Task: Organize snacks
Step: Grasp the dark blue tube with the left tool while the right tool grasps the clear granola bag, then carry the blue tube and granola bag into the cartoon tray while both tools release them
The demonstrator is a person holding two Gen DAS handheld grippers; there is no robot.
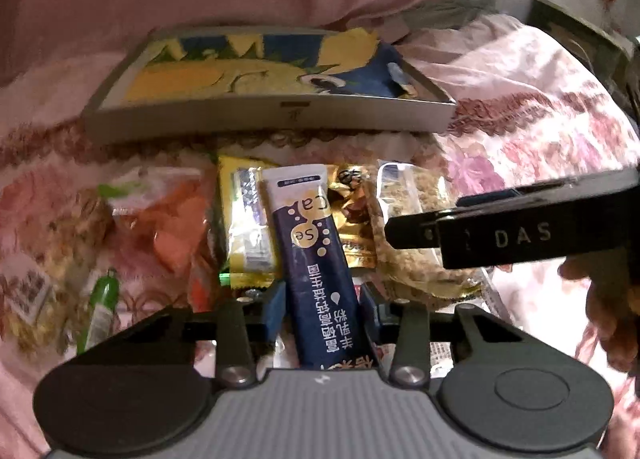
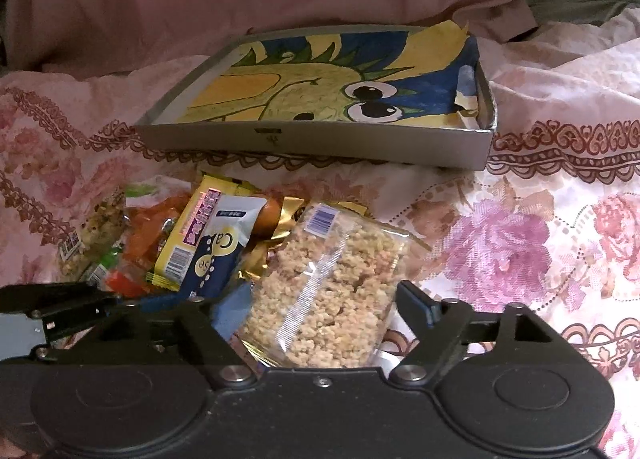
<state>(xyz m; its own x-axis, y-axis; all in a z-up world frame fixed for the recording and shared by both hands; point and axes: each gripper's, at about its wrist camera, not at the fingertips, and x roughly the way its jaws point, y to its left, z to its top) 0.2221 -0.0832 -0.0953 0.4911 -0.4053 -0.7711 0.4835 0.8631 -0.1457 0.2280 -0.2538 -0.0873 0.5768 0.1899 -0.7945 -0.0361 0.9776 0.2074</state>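
Your left gripper (image 1: 322, 305) straddles the navy-and-white stick sachet (image 1: 316, 255); whether its pads press it, you cannot tell. Your right gripper (image 2: 324, 305) stands apart around the clear pack of puffed-rice cake (image 2: 332, 295). Both packets lie in the snack pile, near the grey shallow cardboard box (image 2: 320, 143) on the floral pink bedspread (image 2: 540, 251).

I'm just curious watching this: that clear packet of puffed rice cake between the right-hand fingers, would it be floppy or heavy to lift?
The puffed rice cake packet looks like one pressed slab, so it probably stays fairly stiff. Its airy, crumbly grains suggest it is light and may break if squeezed hard. The glossy clear wrapper could slip between the right gripper's open jaws.
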